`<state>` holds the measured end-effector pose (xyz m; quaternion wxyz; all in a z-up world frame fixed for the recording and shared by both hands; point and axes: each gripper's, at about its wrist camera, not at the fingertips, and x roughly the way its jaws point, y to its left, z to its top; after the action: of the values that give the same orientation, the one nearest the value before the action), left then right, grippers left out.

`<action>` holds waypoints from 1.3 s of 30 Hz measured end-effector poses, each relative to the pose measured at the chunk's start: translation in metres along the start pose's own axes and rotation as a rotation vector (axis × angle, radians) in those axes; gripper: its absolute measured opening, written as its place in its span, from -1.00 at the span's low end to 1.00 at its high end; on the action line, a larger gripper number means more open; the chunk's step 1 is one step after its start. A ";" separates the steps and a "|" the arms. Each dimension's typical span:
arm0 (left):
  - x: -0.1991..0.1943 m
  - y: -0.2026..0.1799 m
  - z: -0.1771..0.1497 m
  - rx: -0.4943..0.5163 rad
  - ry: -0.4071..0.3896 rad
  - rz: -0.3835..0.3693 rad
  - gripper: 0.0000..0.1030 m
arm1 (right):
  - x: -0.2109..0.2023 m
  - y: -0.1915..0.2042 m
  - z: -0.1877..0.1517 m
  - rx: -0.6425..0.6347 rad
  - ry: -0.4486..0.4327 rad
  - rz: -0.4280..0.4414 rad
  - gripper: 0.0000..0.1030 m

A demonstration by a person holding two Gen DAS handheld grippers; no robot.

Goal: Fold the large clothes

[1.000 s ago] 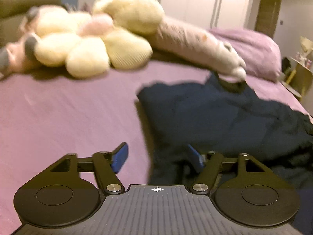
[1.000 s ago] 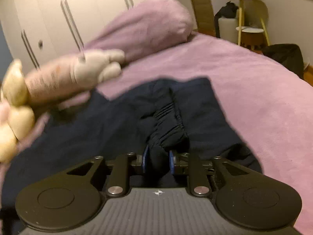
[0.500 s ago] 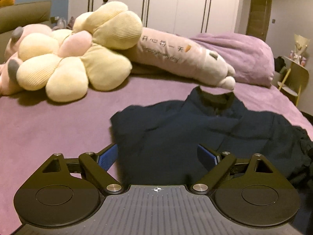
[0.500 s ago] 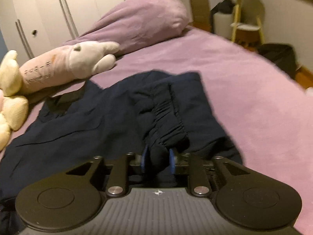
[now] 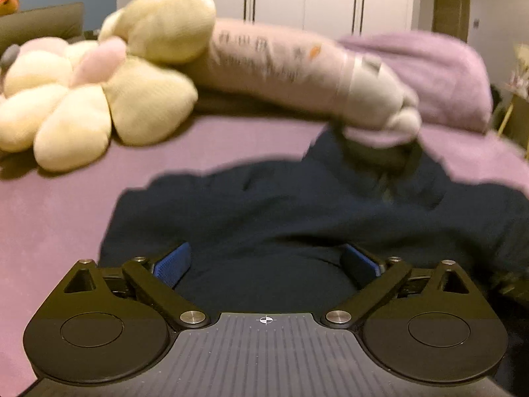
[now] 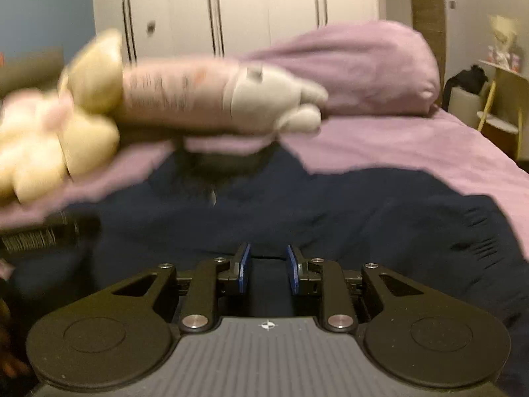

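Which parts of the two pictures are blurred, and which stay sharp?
Left wrist view: flower cushion and long plush are smeared, while the left tool is sharp. Right wrist view: the same plush streaks sideways, dark garment is soft, right tool is crisp.

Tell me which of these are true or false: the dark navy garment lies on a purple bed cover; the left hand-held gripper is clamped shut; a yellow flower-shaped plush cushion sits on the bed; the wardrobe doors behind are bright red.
1. The dark navy garment lies on the purple bed cover. True.
2. The left hand-held gripper is clamped shut. False: its jaws have just been opening and stand wide apart, with the navy cloth lying under them.
3. A pale yellow flower-shaped plush cushion sits on the bed. True.
4. The wardrobe doors are bright red. False: they are white.
5. The right hand-held gripper holds the long pink plush toy. False: the toy lies far beyond it; only navy cloth shows between its narrow jaws.
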<state>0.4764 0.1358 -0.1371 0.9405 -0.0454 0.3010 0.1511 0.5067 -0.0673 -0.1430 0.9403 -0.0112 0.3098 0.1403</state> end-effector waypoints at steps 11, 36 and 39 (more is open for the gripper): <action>0.002 0.006 -0.003 0.042 -0.017 -0.021 1.00 | -0.029 -0.069 -0.009 -0.048 -0.099 -0.129 -0.72; -0.029 0.011 -0.015 0.076 0.003 -0.016 1.00 | -0.054 -0.077 -0.034 -0.169 -0.033 -0.187 -0.99; -0.048 0.016 -0.016 0.080 0.022 -0.035 1.00 | -0.081 -0.085 -0.030 -0.057 -0.031 -0.145 -0.96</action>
<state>0.4249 0.1359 -0.1223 0.9407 -0.0146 0.3162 0.1222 0.4501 -0.1734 -0.1258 0.9521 -0.0582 0.2894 0.0805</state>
